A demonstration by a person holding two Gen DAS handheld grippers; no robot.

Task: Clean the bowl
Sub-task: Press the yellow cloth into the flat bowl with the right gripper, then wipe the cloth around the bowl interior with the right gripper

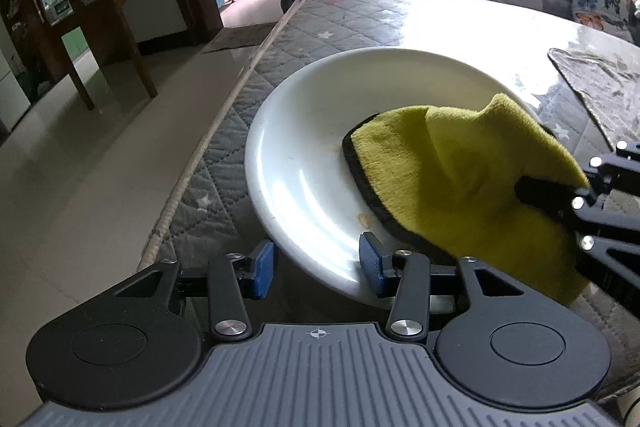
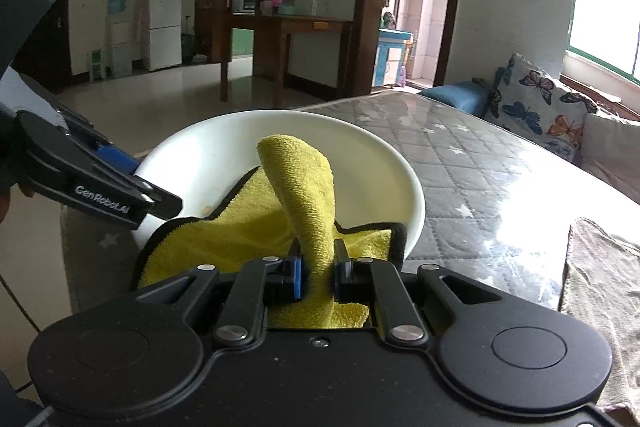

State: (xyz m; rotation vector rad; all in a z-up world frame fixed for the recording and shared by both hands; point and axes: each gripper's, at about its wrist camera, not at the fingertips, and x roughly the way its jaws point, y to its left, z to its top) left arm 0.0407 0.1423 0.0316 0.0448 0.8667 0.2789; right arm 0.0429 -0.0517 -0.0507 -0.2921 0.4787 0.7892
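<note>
1. The right gripper is pinching a fold of the yellow cloth inside the white bowl, which is sitting near the edge of the quilted table.
2. The left gripper is straddling the bowl's near rim – fingers spread, not visibly clamping.
3. Risk: wiping is likely pushing the unclamped bowl toward the edge.
4. Risk: the thin pinch could be slipping – stains would be staying.

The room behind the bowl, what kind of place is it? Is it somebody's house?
Most likely a home's living and dining area. There is a white fridge, a wooden table with jars, and butterfly cushions by the window.
</note>
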